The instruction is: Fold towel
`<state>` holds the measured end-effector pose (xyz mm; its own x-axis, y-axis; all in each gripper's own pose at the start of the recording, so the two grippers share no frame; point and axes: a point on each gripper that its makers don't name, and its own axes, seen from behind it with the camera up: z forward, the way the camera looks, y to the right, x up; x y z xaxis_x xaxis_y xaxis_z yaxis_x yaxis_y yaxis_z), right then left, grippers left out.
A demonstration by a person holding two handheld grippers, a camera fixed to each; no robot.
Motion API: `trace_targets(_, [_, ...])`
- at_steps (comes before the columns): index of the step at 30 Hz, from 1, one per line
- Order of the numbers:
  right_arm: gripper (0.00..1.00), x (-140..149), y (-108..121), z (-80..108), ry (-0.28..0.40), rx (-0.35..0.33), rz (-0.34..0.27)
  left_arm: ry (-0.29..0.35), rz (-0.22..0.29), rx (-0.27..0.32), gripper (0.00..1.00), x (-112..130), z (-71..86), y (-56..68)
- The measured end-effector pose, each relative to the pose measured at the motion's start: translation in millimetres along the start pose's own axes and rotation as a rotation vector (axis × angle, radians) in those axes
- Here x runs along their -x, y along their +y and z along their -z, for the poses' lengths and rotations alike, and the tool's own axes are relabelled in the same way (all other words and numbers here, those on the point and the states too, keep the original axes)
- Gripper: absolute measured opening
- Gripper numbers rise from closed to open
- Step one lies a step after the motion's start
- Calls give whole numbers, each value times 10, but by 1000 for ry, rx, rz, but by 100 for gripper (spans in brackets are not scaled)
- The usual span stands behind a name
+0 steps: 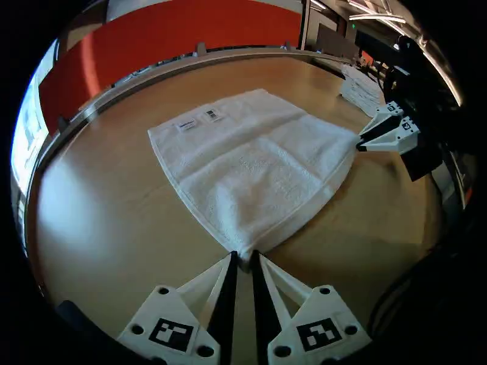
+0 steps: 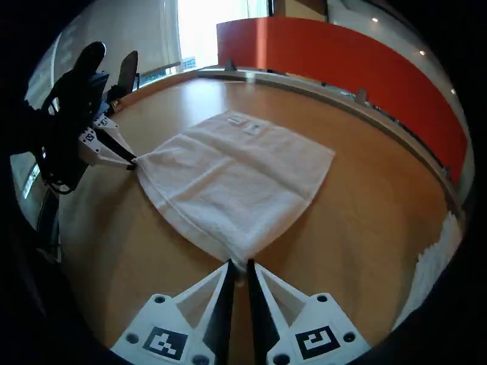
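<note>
A white towel (image 1: pixel 249 158) lies spread on the wooden table (image 1: pixel 109 207), with two small labels near its far edge. My left gripper (image 1: pixel 243 258) is shut on the towel's near corner. Across the cloth, the right gripper (image 1: pixel 360 145) pinches another corner at the right side of the left gripper view. In the right gripper view the towel (image 2: pixel 234 176) runs away from my right gripper (image 2: pixel 240 267), which is shut on its corner. The left gripper (image 2: pixel 131 163) holds the corner at the left there, and the edge between the two held corners is lifted slightly.
An orange partition (image 1: pixel 170 36) stands behind the table's far edge, also seen as the orange partition (image 2: pixel 365 67). A stack of white folded towels (image 1: pixel 362 91) sits at the far right, and white cloth (image 2: pixel 435 261) lies at the table's right edge. Bare wood (image 2: pixel 365 201) surrounds the towel.
</note>
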<state>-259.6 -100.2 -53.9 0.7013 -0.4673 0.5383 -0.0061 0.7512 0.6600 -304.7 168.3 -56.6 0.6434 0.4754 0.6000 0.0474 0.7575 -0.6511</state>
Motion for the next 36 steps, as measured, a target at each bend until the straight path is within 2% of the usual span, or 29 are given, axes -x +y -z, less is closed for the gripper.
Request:
trace_targets(11, [14,-186,-81,204,24,3,7,23,27,-16,17,-74,284,34])
trace_targets(23, [14,-444,-195,545,52,1,38,49,48,-24,16,-202,658,109])
trace_targets(36, [14,-563,-344,880,53,-12,62,68,83,-11,16,-279,1048,261])
